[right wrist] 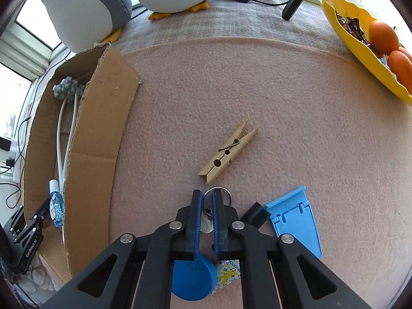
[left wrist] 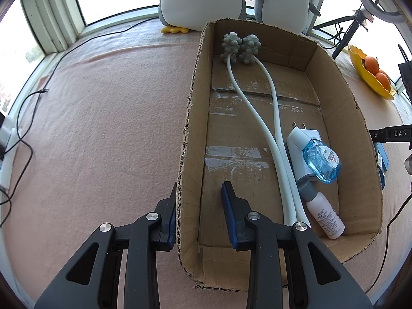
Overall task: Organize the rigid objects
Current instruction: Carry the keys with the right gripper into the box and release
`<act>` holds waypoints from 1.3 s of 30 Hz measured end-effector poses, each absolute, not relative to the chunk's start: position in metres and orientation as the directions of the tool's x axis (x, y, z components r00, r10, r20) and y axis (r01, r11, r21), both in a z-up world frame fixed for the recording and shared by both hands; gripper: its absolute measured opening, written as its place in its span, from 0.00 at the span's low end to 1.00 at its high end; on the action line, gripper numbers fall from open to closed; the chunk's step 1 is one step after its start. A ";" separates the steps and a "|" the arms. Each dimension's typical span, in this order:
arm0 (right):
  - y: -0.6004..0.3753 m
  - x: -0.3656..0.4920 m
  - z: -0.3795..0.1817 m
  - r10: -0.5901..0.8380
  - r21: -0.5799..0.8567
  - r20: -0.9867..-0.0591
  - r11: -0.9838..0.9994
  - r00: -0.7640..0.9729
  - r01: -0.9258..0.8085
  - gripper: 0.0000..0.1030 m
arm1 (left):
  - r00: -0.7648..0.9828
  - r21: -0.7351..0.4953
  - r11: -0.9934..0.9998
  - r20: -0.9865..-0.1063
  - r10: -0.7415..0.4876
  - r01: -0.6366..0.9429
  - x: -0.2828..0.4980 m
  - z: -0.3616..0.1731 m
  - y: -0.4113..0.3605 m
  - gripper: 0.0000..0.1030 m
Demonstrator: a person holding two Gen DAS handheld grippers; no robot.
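Pink felt surface (right wrist: 270,90): box (left wrist: 195,118), steadied by my left gripper (left wrist: 199,200) pinching its wall, holds four things; my right gripper (right wrist: 206,200) clamps the key ring (right wrist: 223,190); clothespin (right wrist: 228,152), blue stand (right wrist: 296,219) remain.

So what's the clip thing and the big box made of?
The clothespin looks like pale, unpainted wood with visible grain, plus a dark metal wire spring. The box looks like plain brown cardboard: matte, with ragged torn edges and shiny tape strips across its floor.
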State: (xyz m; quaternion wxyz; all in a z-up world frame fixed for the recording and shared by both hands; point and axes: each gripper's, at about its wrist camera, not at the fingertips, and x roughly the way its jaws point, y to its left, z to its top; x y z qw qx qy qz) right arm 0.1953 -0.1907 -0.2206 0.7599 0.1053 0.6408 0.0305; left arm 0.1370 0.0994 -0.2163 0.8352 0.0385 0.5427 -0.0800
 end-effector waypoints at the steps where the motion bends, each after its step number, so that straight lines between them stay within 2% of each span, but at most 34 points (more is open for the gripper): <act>1: -0.194 0.194 -0.219 0.191 0.210 -0.964 0.973 0.184 0.091 0.06 | 0.398 -0.022 0.984 -0.913 -0.091 0.176 0.137 -0.216 0.099 0.28; 4: -0.203 0.189 -0.214 0.216 0.241 -0.955 0.965 0.205 0.102 0.03 | 0.398 -0.022 0.984 -0.913 -0.092 0.176 0.137 -0.216 0.100 0.28; 18: -0.217 0.171 -0.200 0.293 0.336 -0.917 0.933 0.272 0.127 0.03 | 0.400 -0.018 0.984 -0.912 -0.088 0.176 0.137 -0.216 0.099 0.28; 31: -0.186 0.147 -0.132 0.370 0.406 -0.837 0.914 0.402 0.003 0.03 | 0.399 -0.022 0.985 -0.912 -0.090 0.173 0.137 -0.217 0.100 0.28; 39: -0.141 0.146 -0.102 0.444 0.439 -0.793 0.891 0.416 -0.114 0.03 | 0.400 -0.021 0.985 -0.912 -0.090 0.173 0.137 -0.217 0.100 0.28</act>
